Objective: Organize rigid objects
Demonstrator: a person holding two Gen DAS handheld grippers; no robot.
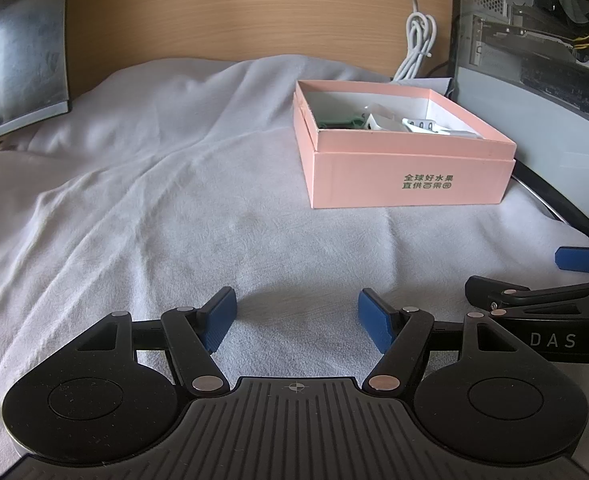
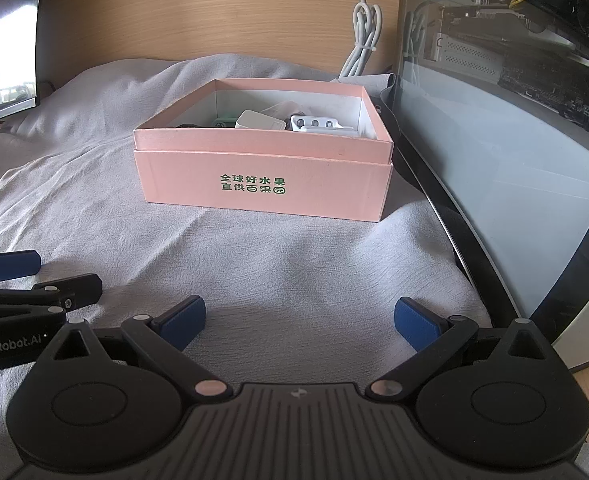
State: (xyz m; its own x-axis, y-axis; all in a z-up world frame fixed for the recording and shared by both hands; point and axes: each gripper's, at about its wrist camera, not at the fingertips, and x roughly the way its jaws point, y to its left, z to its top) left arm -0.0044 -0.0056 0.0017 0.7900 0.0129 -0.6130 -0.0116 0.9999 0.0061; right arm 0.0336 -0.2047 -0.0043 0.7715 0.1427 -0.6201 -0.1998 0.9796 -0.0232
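Observation:
A pink cardboard box [image 1: 406, 182] with green lettering stands open on the grey cloth, ahead and right in the left wrist view and straight ahead in the right wrist view [image 2: 262, 190]. Inside lie white chargers [image 2: 314, 123], a white adapter [image 2: 259, 119] and a green item [image 2: 223, 121]. My left gripper [image 1: 296, 320] is open and empty, low over the cloth. My right gripper [image 2: 300, 322] is open and empty, also low over the cloth, well short of the box. Each gripper shows at the edge of the other's view.
A grey cloth [image 1: 154, 200] covers the surface. A computer case with a glass side [image 2: 514, 140] stands right of the box. A coiled white cable [image 2: 364, 40] hangs against the wooden back panel. A dark monitor [image 1: 14, 60] stands at the left.

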